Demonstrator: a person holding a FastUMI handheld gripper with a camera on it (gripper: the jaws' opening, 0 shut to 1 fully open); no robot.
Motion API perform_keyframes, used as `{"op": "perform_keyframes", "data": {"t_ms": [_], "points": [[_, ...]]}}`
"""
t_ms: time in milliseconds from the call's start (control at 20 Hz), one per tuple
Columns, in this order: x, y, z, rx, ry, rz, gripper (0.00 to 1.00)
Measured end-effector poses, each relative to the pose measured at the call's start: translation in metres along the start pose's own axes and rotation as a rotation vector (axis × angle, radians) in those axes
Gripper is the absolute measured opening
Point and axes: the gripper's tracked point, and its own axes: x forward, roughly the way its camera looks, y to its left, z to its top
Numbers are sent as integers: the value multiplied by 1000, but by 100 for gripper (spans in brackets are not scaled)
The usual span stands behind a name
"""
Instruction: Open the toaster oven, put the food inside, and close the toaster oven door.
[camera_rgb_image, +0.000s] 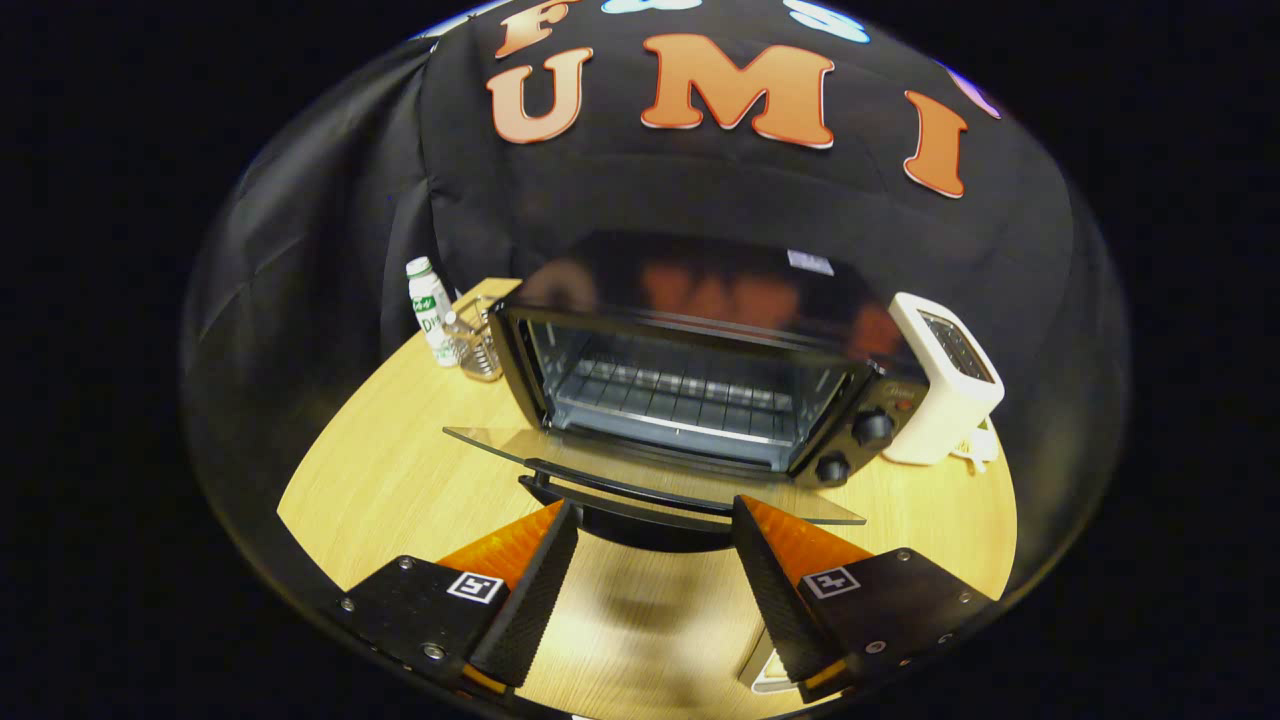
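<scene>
I'm holding the tongs (655, 520) wide and empty just short of the oven (700, 390) door's handle (625, 500), door lying open; food unseen, so I'm backing off level.

**One camera, riding my gripper**

My only view sits on the gripper (655, 515) and looks forward along my two spread fingers (530, 590), slightly downward onto the wooden table (400, 480). It faces the open toaster oven (690, 380) from close by, perhaps a bit left of centre.
</scene>
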Motion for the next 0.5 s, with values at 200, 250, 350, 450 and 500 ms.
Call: {"op": "perform_keyframes", "data": {"t_ms": [200,250,350,450,500], "points": [[1,16,-32,60,84,78,89],[2,22,-40,93,108,108,87],[9,29,-54,155,165,134,86],[17,30,-71,195,236,135,85],[22,30,-77,209,257,129,84]]}}
